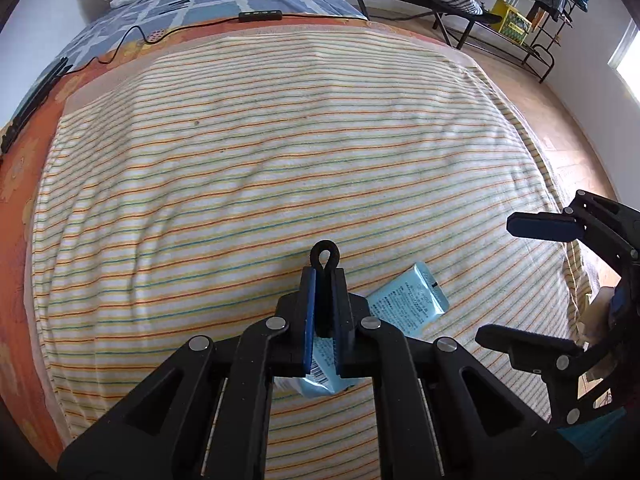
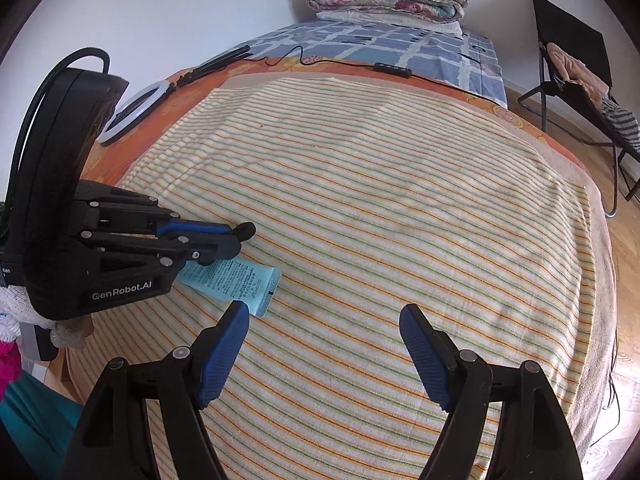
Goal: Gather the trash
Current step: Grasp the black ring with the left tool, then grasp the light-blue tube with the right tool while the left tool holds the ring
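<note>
Your left tool [image 2: 240, 236] is clenched on a small black loop [image 1: 324, 255], hovering over the blue wrapper [image 2: 236, 280], which lies flat on the striped bed cover [image 2: 380, 200]. Only the right view shows the ring light [image 2: 132, 112] at far left. Your right tool [image 2: 324, 320] is released, fingers spread wide beside the wrapper.

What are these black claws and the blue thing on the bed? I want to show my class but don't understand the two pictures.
Each picture comes from a camera on a hand-held two-finger gripper, looking along its fingers. The first belongs to the left gripper, whose fingers are shut on a small black loop. The second belongs to the right gripper, open and empty. Below the left gripper, on the striped sheet, lies a light blue tube with printed text, likely the trash to collect. Whether the gripper touches it is unclear.
</note>
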`<state>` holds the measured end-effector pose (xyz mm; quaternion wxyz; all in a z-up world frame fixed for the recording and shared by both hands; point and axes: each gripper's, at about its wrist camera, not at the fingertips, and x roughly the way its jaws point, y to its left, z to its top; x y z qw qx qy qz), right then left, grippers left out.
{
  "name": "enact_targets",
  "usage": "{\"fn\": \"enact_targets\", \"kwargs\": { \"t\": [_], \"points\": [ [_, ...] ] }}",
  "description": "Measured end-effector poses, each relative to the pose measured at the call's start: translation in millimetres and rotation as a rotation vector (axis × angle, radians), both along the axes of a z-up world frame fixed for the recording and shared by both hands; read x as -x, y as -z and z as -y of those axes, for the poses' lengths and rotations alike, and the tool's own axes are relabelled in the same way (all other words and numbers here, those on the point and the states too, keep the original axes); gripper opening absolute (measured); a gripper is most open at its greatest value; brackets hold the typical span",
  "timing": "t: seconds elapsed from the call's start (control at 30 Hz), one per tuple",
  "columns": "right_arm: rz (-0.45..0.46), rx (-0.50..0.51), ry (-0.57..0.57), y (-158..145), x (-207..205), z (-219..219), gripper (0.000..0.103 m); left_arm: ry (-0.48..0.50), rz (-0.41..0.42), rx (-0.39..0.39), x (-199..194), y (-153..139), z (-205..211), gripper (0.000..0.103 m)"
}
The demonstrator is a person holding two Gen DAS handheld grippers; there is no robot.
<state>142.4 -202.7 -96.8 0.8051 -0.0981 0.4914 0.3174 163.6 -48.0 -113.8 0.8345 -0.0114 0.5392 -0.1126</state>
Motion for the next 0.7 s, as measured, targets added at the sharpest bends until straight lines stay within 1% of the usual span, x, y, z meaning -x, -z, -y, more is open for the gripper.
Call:
{"fn": "enact_targets", "kwargs": {
  "t": [0.13, 0.3, 0.37, 0.43, 0.53, 0.6, 0.67, 0.7],
  "points": [
    [0.026, 0.014, -0.122, 2, 10, -27, 0.080, -0.051, 0.009, 0.002, -3, -1, -26, 0.005],
    [0.062, 0.023, -0.219, 5, 19, -63, 0.080, -0.093, 0.019, 0.002, 1, -6, -50, 0.005],
    [0.074, 0.041, -0.264, 8, 23, -77, 0.080, -0.106, 0.018, 0.000, 4, -6, -58, 0.005],
    [0.098, 0.077, -0.302, 11, 28, -90, 0.078, -0.114, 0.017, 0.000, 6, -5, -64, 0.005],
    [0.117, 0.122, -0.315, 20, 30, -104, 0.071, -0.119, 0.017, -0.005, 9, -4, -70, 0.005],
    [0.126, 0.137, -0.309, 25, 28, -109, 0.070, -0.121, 0.020, -0.008, 12, -5, -72, 0.005],
    [0.104, 0.102, -0.286, 25, 23, -110, 0.064, -0.119, 0.027, -0.014, 13, -7, -74, 0.005],
    [0.094, 0.086, -0.265, 24, 20, -109, 0.057, -0.117, 0.029, -0.016, 14, -7, -74, 0.005]
  ]
}}
